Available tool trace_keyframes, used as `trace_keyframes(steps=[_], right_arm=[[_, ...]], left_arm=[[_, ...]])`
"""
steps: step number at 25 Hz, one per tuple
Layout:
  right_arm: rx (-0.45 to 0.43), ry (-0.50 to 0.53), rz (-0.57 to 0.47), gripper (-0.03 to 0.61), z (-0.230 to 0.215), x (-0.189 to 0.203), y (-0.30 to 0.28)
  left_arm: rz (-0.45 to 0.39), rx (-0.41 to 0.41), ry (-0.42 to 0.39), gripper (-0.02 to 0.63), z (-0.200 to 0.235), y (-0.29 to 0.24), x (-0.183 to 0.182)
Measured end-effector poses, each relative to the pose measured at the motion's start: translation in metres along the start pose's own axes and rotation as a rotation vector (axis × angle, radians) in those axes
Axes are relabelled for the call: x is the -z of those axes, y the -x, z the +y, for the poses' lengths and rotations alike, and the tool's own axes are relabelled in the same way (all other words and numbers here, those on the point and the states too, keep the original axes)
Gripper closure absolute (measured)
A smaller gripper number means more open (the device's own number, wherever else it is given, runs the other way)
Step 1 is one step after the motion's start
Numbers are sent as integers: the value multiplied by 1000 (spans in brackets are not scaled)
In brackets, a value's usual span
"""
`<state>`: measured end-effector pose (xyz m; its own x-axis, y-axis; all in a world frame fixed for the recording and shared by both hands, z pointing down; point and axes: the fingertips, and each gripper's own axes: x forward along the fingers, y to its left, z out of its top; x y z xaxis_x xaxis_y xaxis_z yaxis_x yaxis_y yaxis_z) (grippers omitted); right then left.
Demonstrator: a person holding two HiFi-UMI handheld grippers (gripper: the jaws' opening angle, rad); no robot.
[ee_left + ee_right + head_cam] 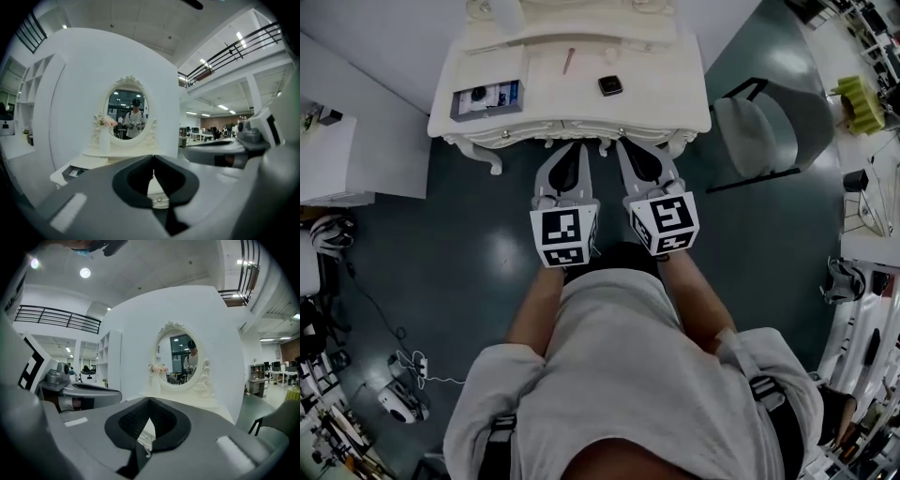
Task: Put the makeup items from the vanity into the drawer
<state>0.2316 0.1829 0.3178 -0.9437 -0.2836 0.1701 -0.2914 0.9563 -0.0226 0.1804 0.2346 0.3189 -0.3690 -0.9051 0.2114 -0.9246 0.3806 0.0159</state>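
The white vanity (pixel 675 89) stands at the top of the head view. On its top lie a grey-blue box (pixel 487 98) at the left, a thin pink stick (pixel 569 61) and a small dark compact (pixel 610 85). The drawer front below them looks closed. My left gripper (pixel 580 146) and right gripper (pixel 622 142) hover side by side just before the front edge, both shut and empty. In the left gripper view the shut left gripper (pixel 153 157) points at the oval mirror (pixel 126 110). The right gripper (pixel 149 400) is shut too, with a small drawer knob (pixel 148 442) showing beyond it.
A grey chair (pixel 769 127) stands right of the vanity. A white table (pixel 347 159) is at the left. A vase of flowers (pixel 104 136) sits beside the mirror. Cables and gear lie on the dark floor (pixel 487 253) at the lower left.
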Motion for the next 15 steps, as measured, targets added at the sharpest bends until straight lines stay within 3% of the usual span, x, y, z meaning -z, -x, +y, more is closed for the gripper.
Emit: trace_keyframes(steps=[8, 15], right_arm=[[5, -3, 57, 578, -10, 17, -49], [-2, -32, 112, 579, -44, 34, -106]], left_arm=[[60, 3, 25, 611, 37, -32, 23], [127, 26, 1, 611, 63, -99, 32]])
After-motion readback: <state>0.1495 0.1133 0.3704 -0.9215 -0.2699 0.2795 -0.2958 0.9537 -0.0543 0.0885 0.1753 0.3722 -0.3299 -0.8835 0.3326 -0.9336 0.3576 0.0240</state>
